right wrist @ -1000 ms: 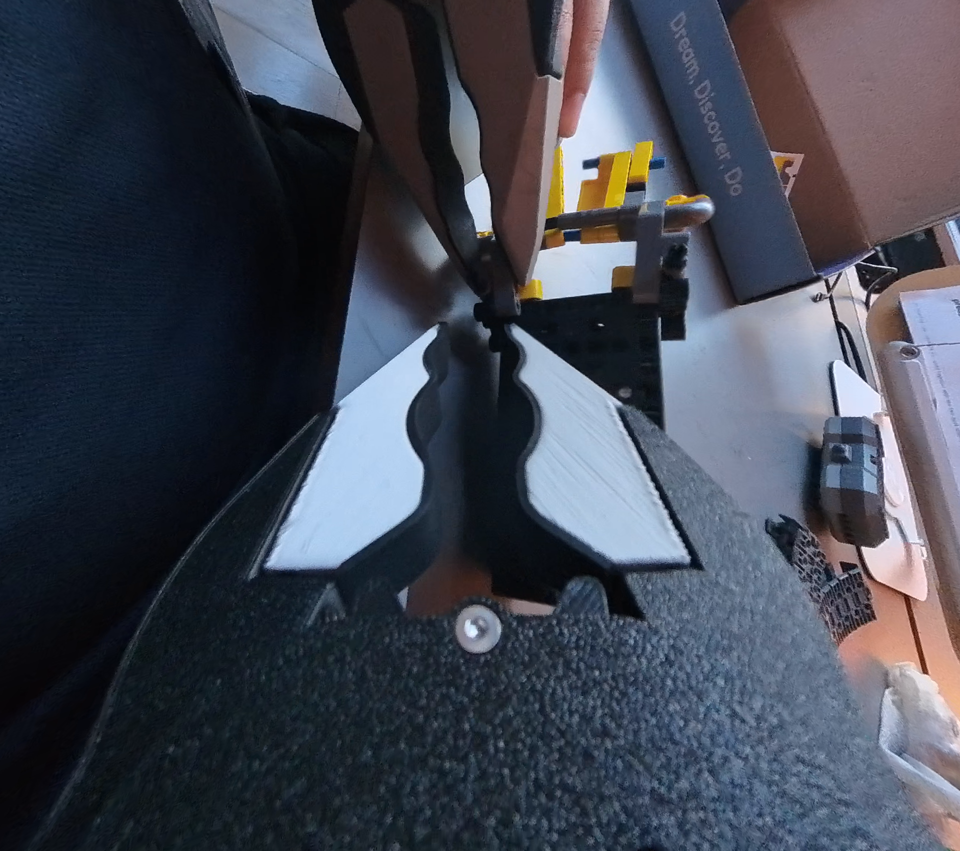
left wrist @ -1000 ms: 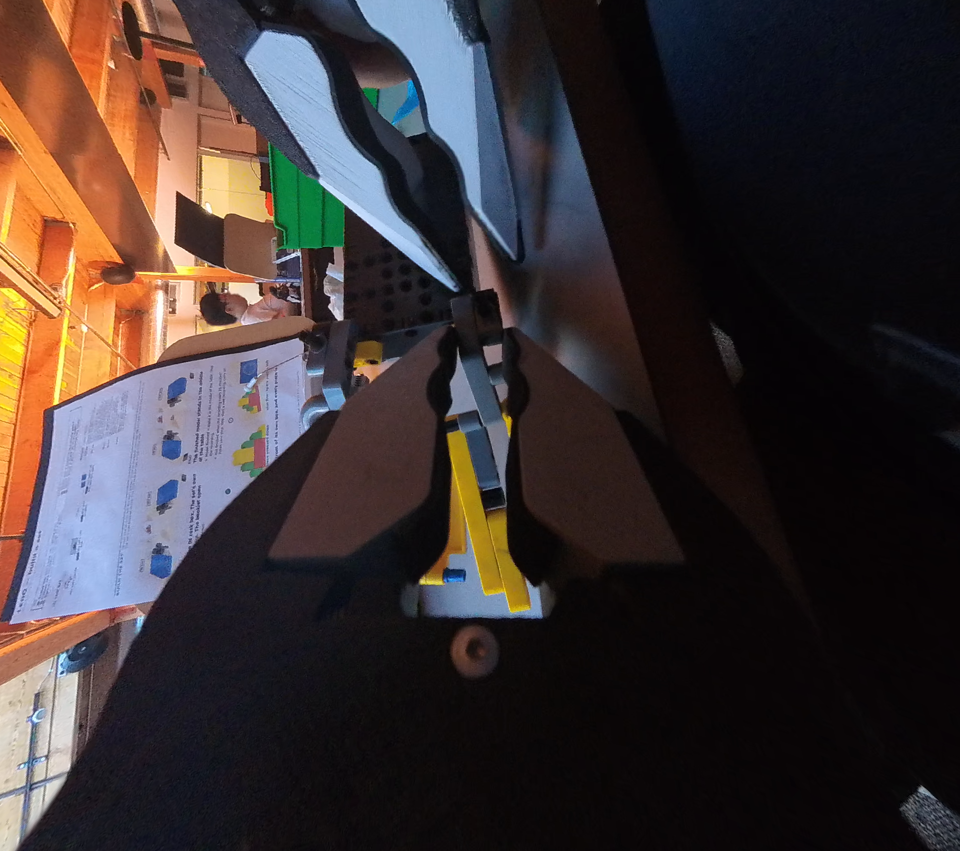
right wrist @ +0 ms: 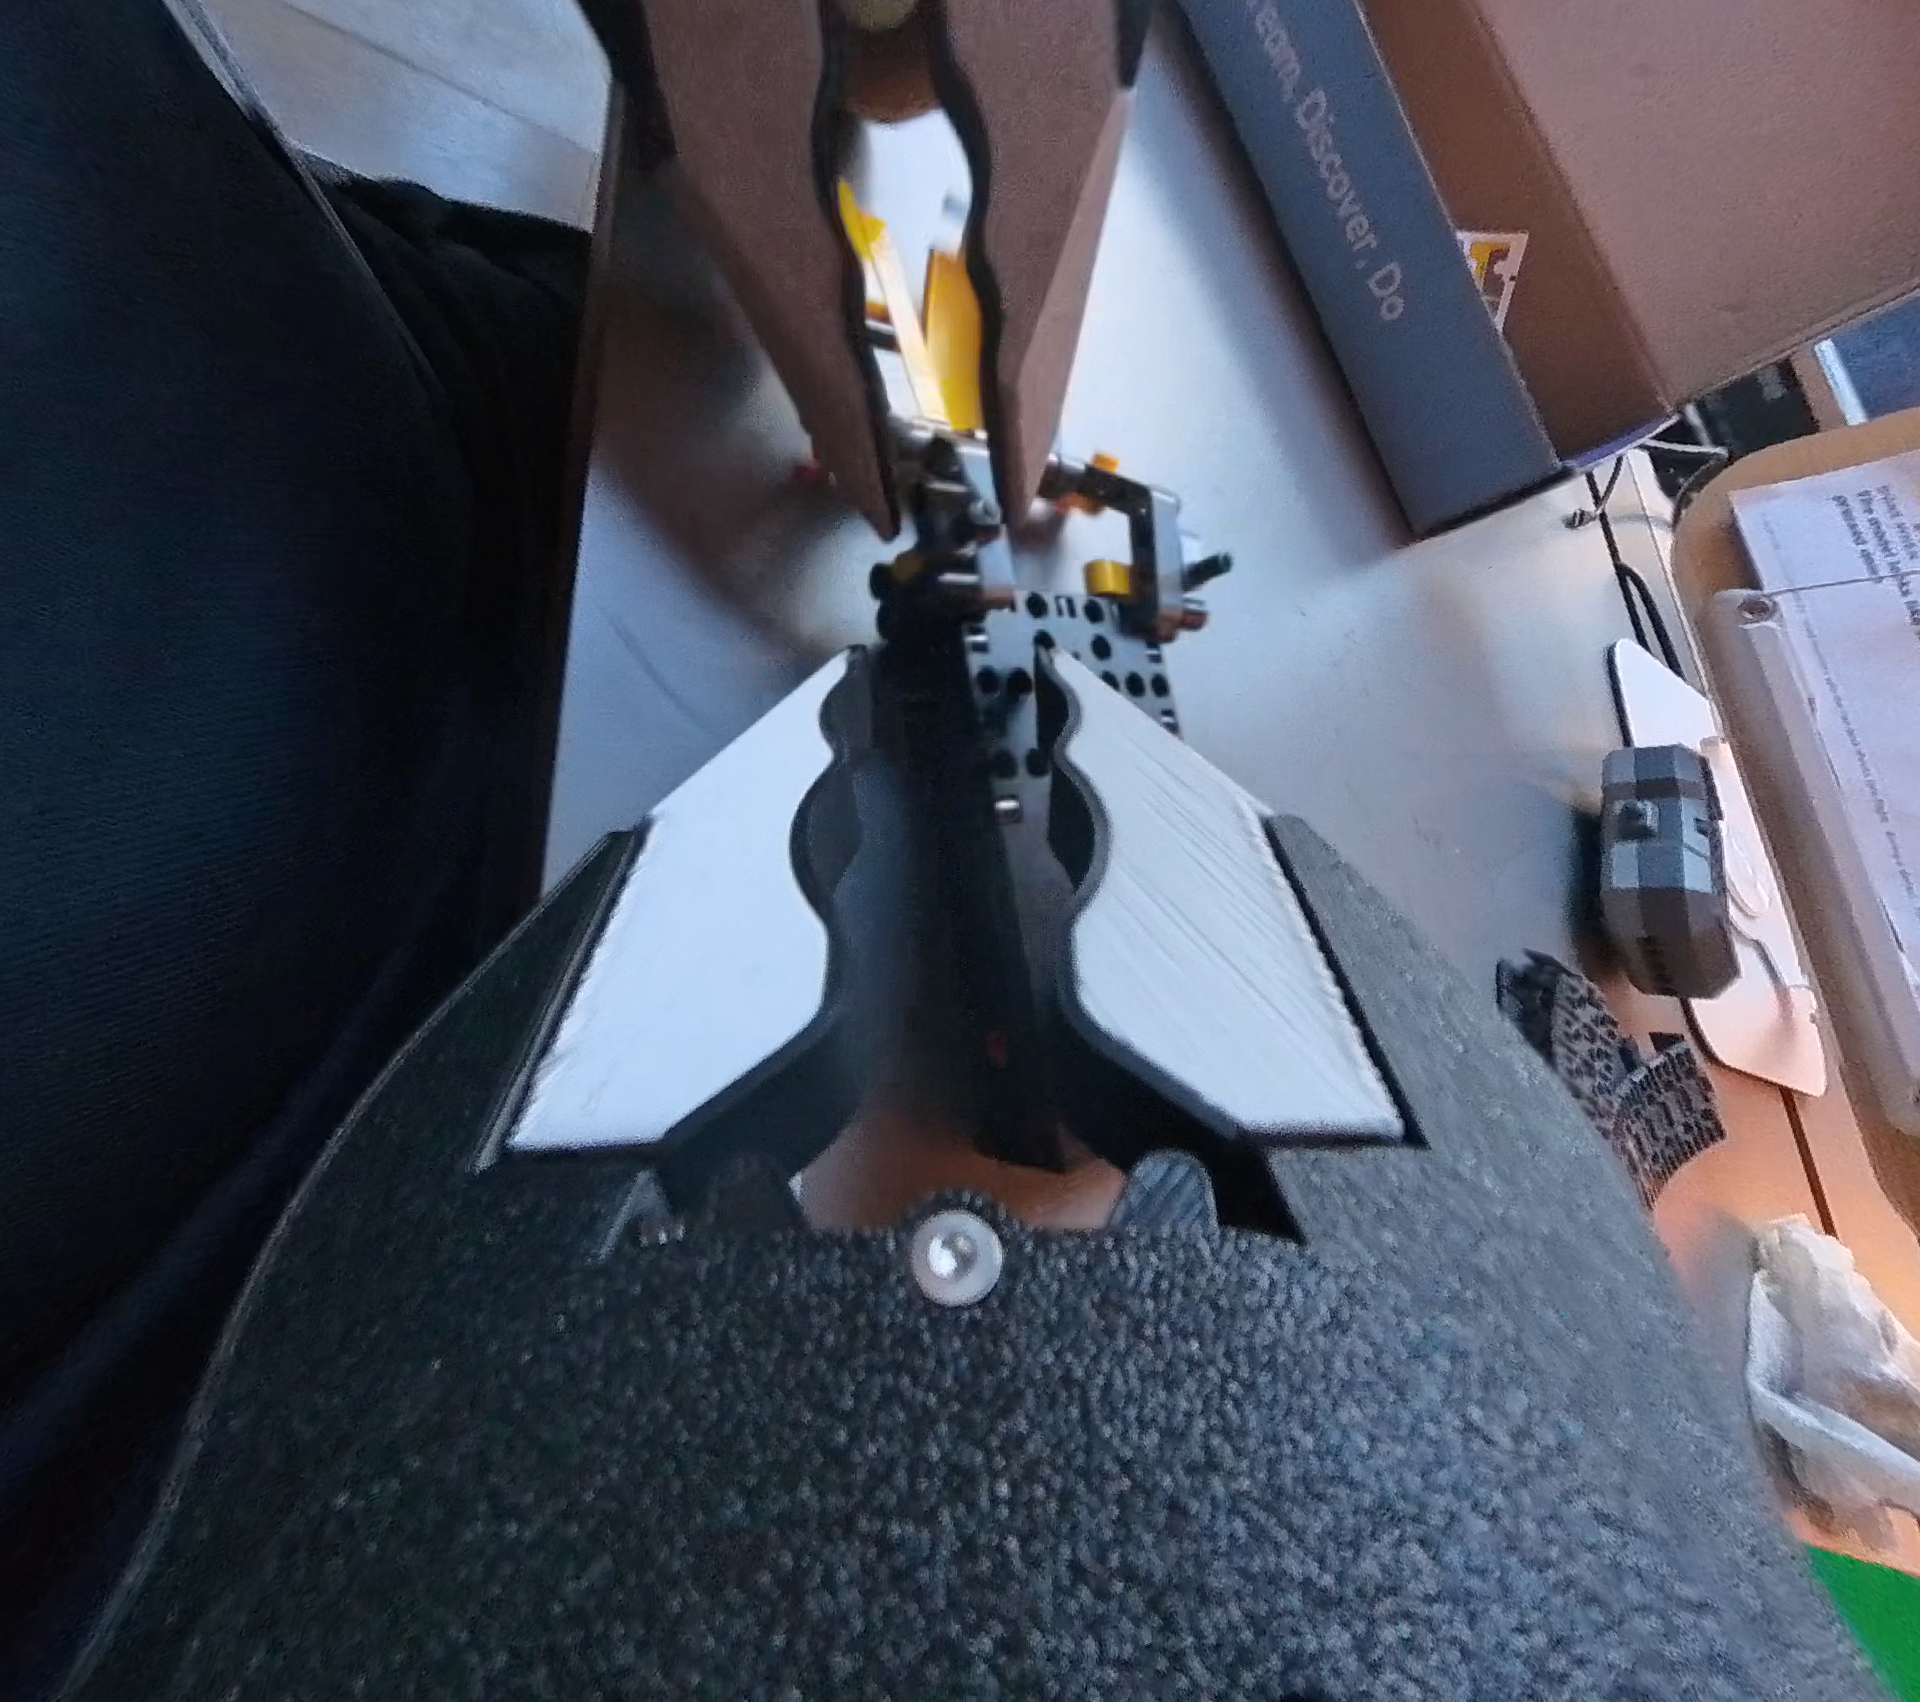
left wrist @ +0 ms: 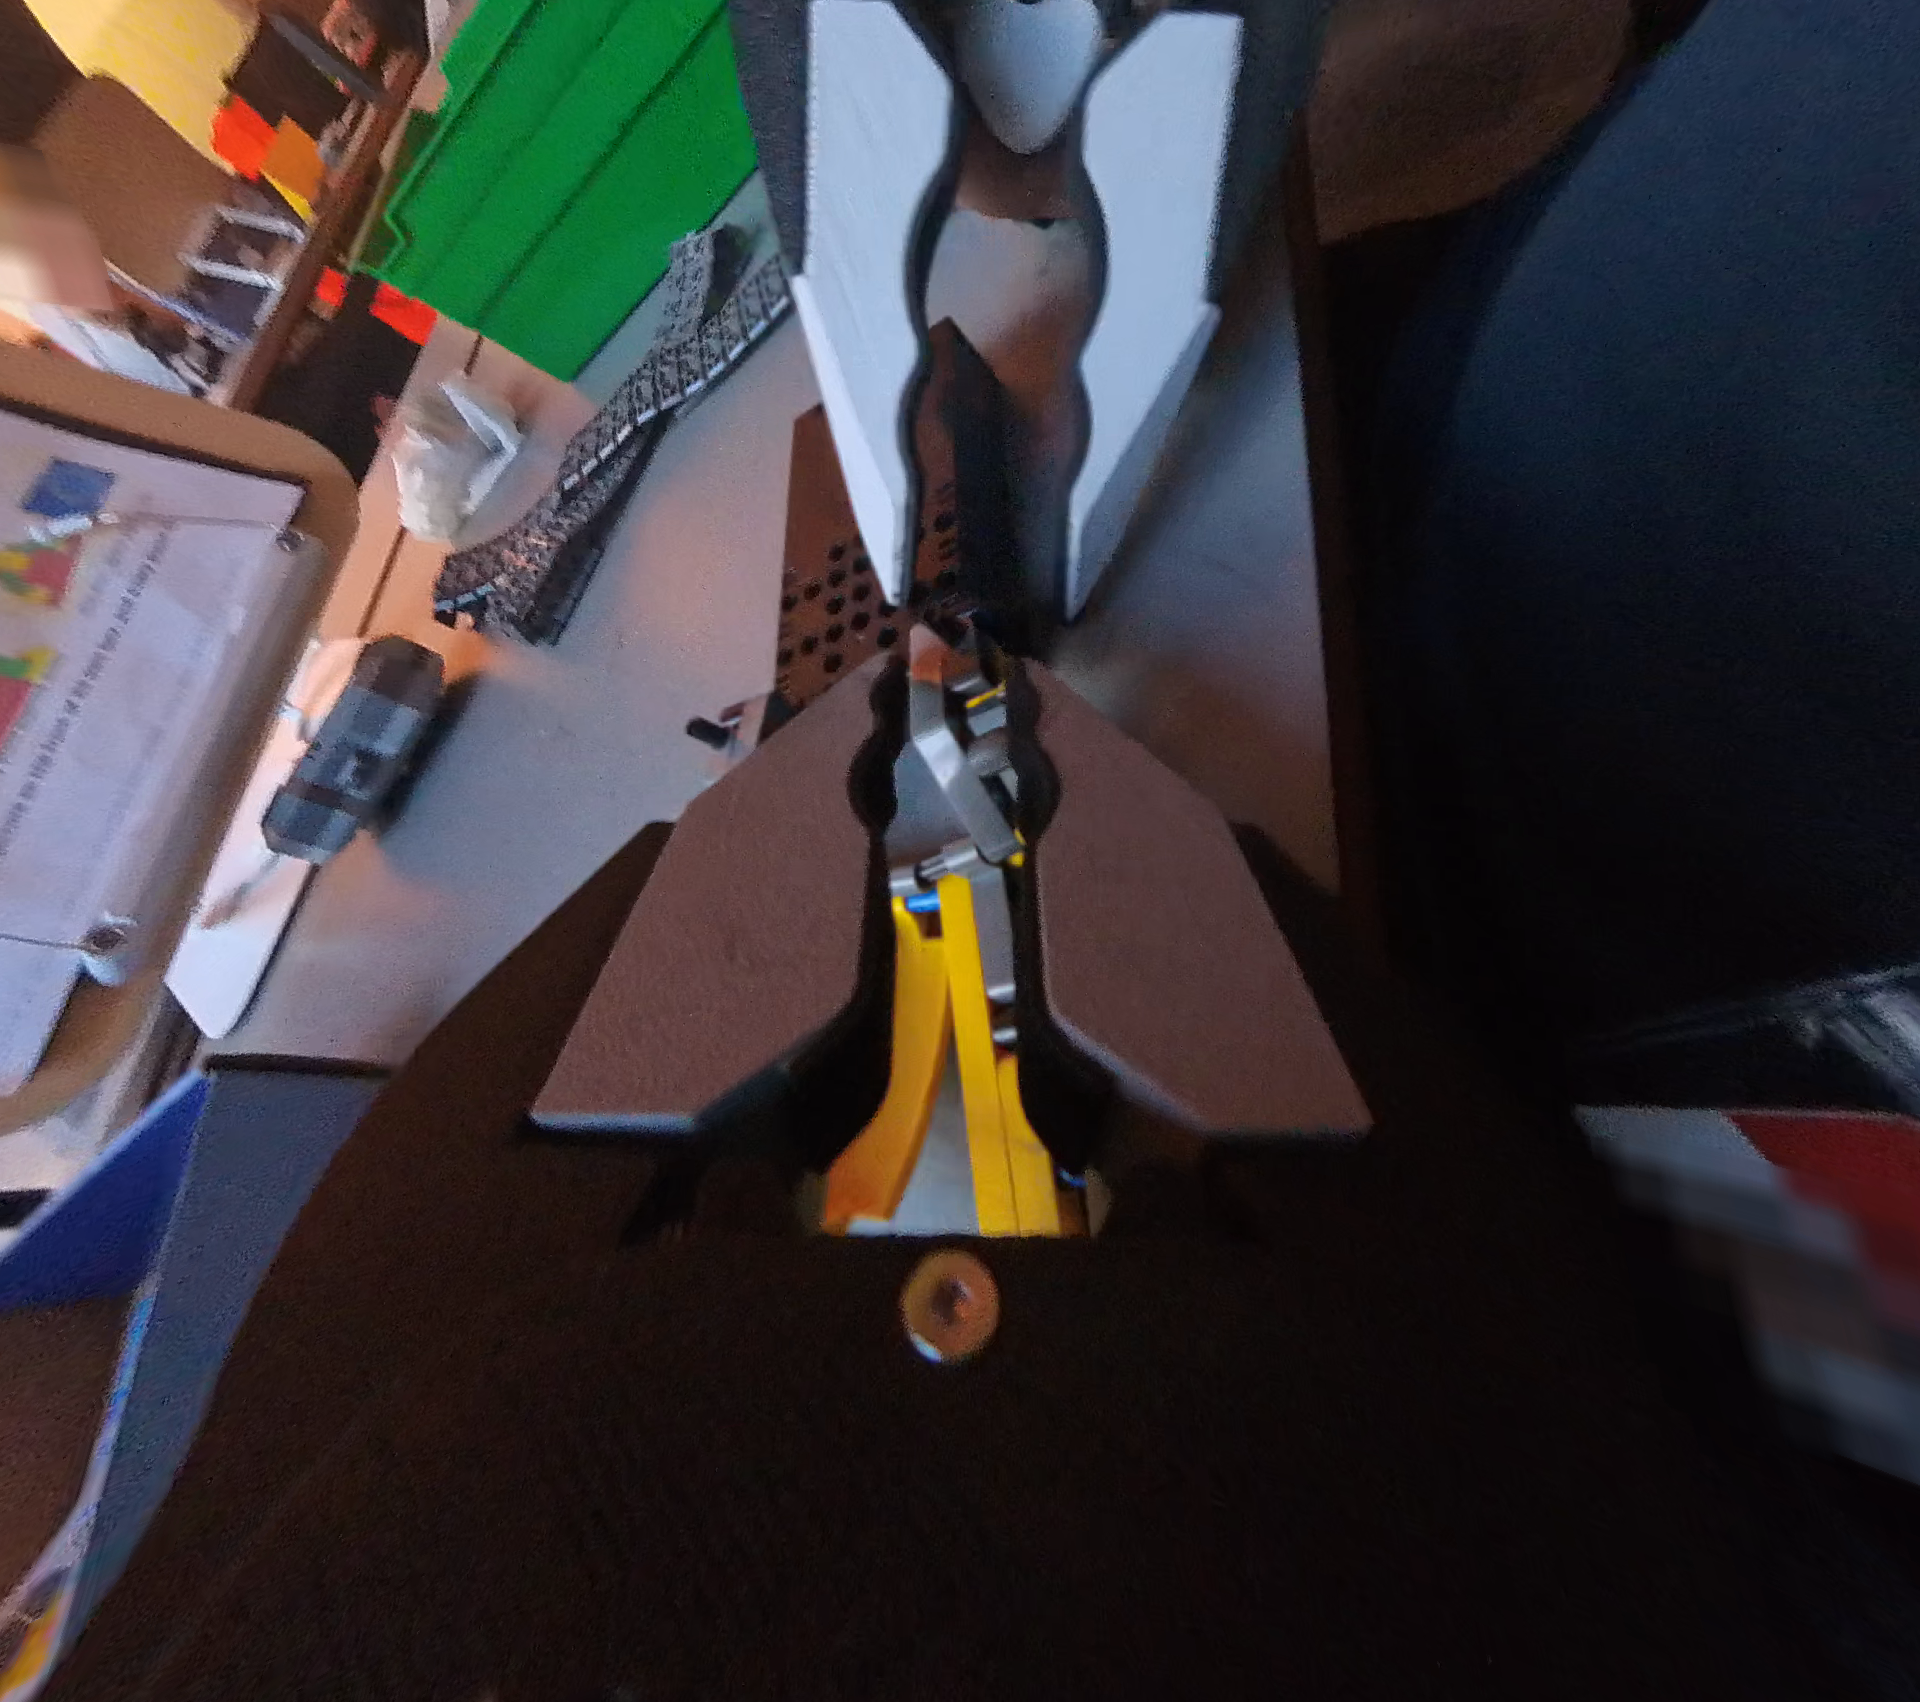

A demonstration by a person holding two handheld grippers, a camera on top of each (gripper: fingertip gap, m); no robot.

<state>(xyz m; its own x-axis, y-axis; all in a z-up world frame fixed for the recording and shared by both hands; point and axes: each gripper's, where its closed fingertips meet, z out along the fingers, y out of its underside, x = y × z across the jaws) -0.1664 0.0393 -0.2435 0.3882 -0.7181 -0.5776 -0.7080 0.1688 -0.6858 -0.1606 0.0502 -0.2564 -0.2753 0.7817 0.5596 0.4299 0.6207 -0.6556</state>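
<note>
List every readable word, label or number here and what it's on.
Dark grey box: one line of pale lettering along its side, legible, but I don't copy writing out.
Printed sheet: coloured pictures and lines of text, too blurred to read.
Sticker on the cardboard box: yellow and black, mostly hidden.
Brick model: no writing seen.

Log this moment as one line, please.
left gripper: shut on grey beam of yellow-and-grey brick model | right gripper: shut on black perforated plate | white table
</note>
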